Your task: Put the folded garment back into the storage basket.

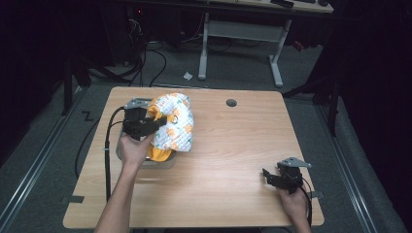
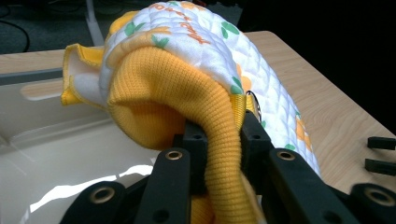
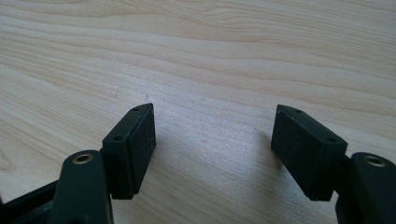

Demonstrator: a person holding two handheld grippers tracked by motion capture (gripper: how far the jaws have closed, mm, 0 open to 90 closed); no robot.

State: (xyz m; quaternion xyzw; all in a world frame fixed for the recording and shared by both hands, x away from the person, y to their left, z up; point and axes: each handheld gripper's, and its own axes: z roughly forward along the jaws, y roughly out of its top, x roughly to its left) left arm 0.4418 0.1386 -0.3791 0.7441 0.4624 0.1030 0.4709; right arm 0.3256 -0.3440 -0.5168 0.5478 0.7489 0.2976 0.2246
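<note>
The garment hangs pinched by its yellow knit in my left gripper above the tray; my right gripper idles spread, so placing probably remains.

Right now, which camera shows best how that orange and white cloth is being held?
The left gripper view: the left tool pinches the cloth's orange knit fold up close. The high view shows it small, bunched over a tray.

Upper left of the table, your left gripper holds a garment over a tray; your right gripper sits lower right.
</note>
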